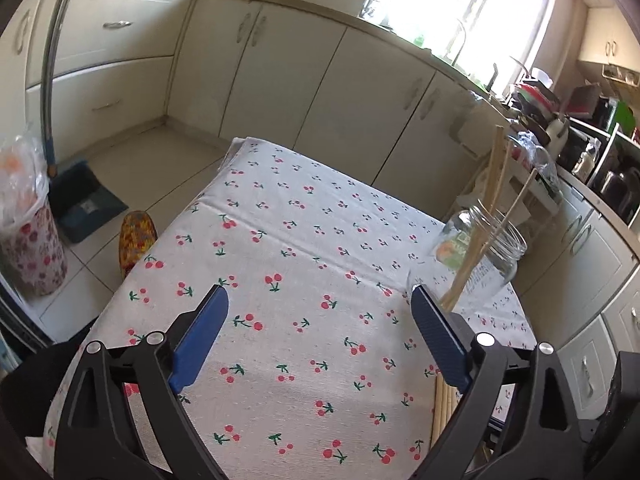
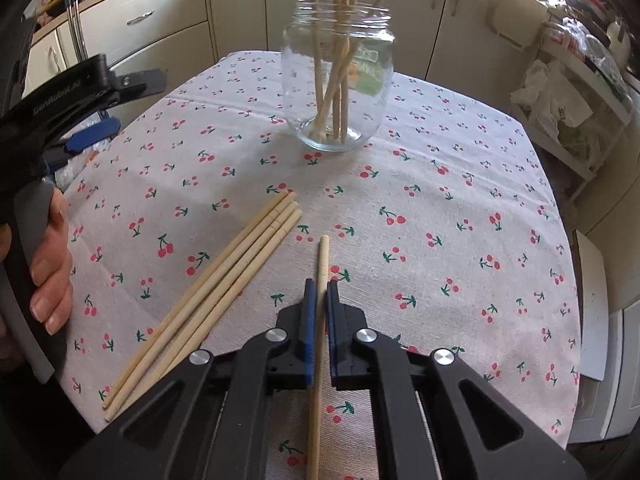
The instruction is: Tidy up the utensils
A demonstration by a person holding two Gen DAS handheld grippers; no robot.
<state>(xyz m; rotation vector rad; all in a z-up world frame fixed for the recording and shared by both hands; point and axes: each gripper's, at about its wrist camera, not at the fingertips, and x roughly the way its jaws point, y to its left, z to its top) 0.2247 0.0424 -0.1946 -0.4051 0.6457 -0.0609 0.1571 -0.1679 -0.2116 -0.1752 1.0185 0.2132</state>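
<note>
A clear glass jar point(image 2: 336, 80) stands upright at the far side of the table on the cherry-print cloth point(image 2: 440, 220), with several wooden chopsticks point(image 2: 340, 20) leaning inside it. My right gripper point(image 2: 321, 283) is shut on a single chopstick point(image 2: 323, 256), which runs lengthwise between its blue pads and pokes out ahead. Several loose chopsticks point(image 2: 208, 296) lie side by side on the cloth to its left. My left gripper point(image 1: 319, 290) hangs wide open over bare cloth, nothing between its fingers. The jar point(image 1: 480, 256) is to its right. A hand point(image 2: 52, 272) grips the left gripper point(image 2: 140, 100).
Cream kitchen cabinets point(image 1: 280, 72) ring the table. On the floor to the left are a lined waste bin point(image 1: 32, 256), a blue dustpan point(image 1: 86, 200) and a patterned slipper point(image 1: 136, 240). A cluttered white rack point(image 2: 568, 112) stands past the table's right edge.
</note>
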